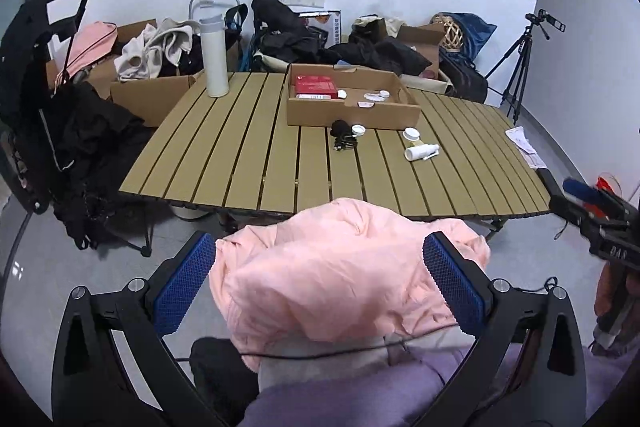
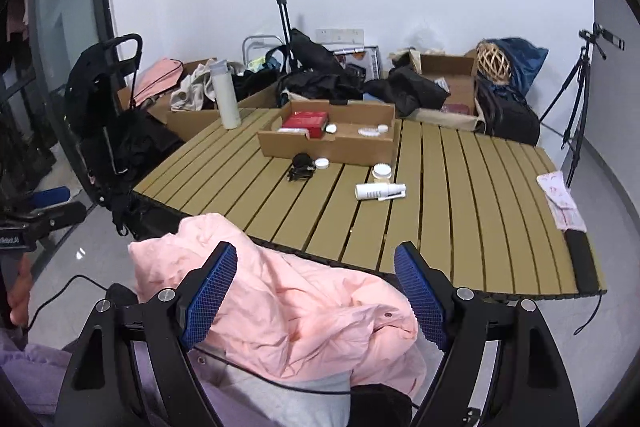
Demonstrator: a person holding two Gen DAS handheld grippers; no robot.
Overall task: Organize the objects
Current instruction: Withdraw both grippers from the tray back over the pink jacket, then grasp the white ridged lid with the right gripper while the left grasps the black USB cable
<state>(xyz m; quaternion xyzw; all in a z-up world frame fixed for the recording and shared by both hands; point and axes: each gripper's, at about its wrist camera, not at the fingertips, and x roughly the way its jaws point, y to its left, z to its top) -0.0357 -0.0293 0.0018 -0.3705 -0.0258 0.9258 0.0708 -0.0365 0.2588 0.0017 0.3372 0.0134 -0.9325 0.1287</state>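
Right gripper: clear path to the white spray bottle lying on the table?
Probably yes. The right gripper is open and empty, the spray bottle lies unobstructed on the slats ahead, and only the pink jacket bunched below the fingers sits nearby, not between.

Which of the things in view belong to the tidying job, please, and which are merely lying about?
Part of the job:
- cardboard tray
- spray bottle
- white jar
- loose lid
- black clip
- pink jacket

Lying about:
- white flask
- tripod
- clothes pile
- wicker ball
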